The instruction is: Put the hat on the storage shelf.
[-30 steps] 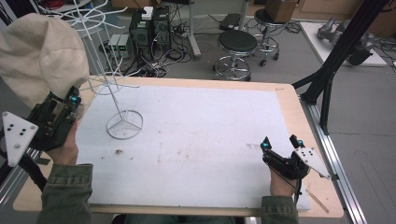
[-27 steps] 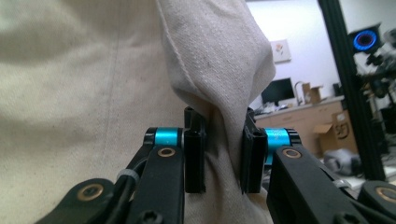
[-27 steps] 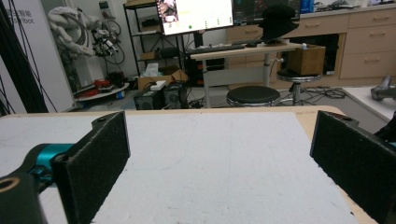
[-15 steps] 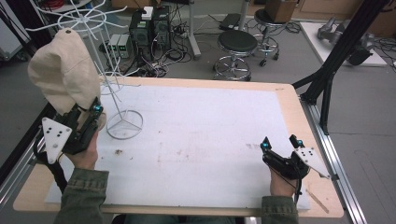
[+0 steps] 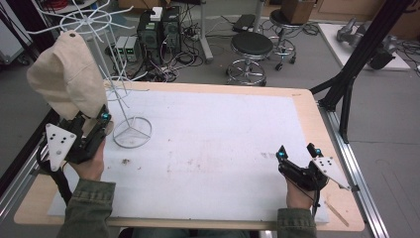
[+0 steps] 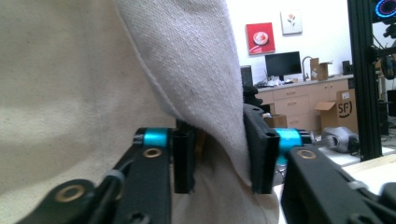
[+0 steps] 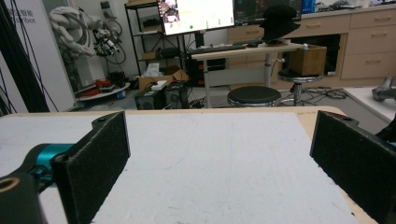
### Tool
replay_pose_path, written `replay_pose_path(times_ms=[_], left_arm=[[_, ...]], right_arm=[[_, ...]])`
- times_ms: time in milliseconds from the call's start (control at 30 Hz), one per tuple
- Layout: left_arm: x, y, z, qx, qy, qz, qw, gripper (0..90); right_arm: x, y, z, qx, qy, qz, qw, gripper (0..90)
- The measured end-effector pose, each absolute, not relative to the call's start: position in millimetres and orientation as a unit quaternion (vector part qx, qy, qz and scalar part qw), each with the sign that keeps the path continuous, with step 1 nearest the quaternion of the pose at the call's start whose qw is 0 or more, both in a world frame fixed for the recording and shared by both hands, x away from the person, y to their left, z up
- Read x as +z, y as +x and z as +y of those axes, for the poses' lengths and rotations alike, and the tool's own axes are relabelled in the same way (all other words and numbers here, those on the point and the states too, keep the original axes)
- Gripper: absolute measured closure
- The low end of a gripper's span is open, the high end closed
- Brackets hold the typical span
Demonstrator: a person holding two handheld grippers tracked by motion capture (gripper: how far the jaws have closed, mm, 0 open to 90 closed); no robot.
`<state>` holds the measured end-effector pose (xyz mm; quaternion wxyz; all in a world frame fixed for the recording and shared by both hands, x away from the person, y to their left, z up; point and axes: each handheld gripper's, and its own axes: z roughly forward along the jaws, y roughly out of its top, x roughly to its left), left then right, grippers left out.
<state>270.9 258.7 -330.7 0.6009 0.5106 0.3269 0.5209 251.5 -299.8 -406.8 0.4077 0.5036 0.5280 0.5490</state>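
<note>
Beige cloth cap [image 5: 67, 74], brim pinched by left gripper [image 5: 91, 130], beside white wire rack [image 5: 106, 64]; could snag. Right gripper [image 5: 297, 157] wide, empty.

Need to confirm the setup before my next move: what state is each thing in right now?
Beige cap: lifted off the table, its edge pinched in the left claw, beside the rack.
Left claw: shut on the cap's fabric.
Right claw: open, holding nothing, low over the white mat.
Wire rack: upright on its ring base, arms bare.
White mat: flat on the table.
</note>
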Motion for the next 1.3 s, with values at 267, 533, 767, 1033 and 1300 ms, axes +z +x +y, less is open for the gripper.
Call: replay_pose_path(times_ms=[267, 533, 767, 1033, 1300], left_arm=[[-331, 270, 267, 0.504, 0.511, 0.344, 0.606, 52.4], [-326, 269, 270, 0.484, 0.521, 0.36, 0.604, 40.6], [-323, 269, 274, 0.478, 0.518, 0.374, 0.603, 26.9], [-319, 265, 281, 0.47, 0.528, 0.37, 0.603, 22.6], [-316, 254, 289, 0.462, 0.535, 0.357, 0.611, 19.0]], right_arm=[[-407, 252, -299, 0.549, 0.505, 0.528, 0.406, 3.9], [-407, 252, -299, 0.549, 0.505, 0.528, 0.406, 3.9], [-407, 252, -299, 0.549, 0.504, 0.528, 0.405, 3.9], [-407, 252, -299, 0.549, 0.504, 0.53, 0.405, 3.9], [-407, 252, -299, 0.55, 0.505, 0.529, 0.404, 3.9]])
